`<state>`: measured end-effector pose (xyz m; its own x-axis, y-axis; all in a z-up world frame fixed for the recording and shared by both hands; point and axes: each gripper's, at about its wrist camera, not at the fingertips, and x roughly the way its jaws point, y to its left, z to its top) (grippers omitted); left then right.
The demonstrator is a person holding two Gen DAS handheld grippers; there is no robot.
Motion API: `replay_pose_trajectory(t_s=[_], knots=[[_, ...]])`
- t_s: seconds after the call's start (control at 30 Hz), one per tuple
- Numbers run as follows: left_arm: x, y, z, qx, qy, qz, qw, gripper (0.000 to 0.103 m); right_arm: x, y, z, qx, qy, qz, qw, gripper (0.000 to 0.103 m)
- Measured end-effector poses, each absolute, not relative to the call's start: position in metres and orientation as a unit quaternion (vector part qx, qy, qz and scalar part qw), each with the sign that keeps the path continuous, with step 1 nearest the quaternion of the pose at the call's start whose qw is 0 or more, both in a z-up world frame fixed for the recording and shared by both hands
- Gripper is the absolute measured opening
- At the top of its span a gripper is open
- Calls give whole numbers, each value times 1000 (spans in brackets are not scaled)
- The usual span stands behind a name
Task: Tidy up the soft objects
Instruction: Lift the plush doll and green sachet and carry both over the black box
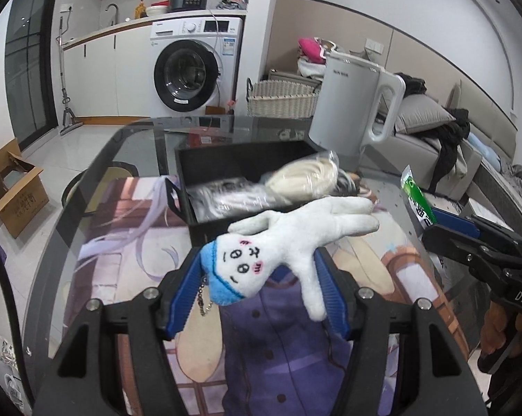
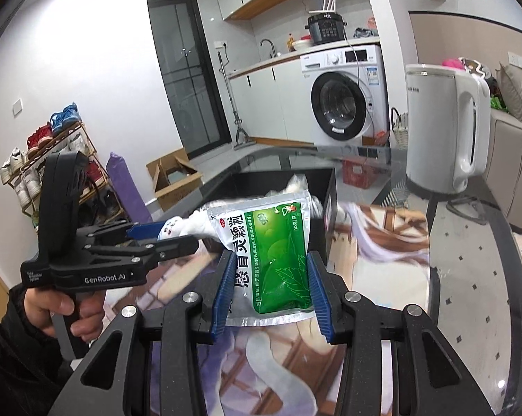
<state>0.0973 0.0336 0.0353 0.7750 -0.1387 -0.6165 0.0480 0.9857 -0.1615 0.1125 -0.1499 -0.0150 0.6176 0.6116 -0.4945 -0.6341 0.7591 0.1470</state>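
1. While raised above the worktop [image 1: 98, 187], the left hand-held gripper [image 1: 257, 277] pinches a white plush toy [image 1: 288, 239], with the black box [image 1: 209, 159] at 12 o'clock.
2. Right hand-held gripper [image 2: 271, 284] pinches a green sachet [image 2: 274, 253] before that box.

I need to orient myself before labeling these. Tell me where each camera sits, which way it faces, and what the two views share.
Left wrist: sits on the left gripper, facing forward over its jaws shut on the white plush toy, toward the black box; the right gripper shows at the right edge.
Right wrist: sits on the right gripper, jaws shut on the green sachet, facing the same box; the left gripper and the person's hand show at left.
Shared: box, white kettle, washing machine, glass table.
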Motion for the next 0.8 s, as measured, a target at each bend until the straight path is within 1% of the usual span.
replay_pose_trajectory(t_s=[0.37,0.8], knots=[[115,47,57,-90,306,-14,948,63,128,-125,18,-32,237,330,913,41],[146,58,59,-105,310,21,945,63,167,-104,17,-32,251,313,915,41]])
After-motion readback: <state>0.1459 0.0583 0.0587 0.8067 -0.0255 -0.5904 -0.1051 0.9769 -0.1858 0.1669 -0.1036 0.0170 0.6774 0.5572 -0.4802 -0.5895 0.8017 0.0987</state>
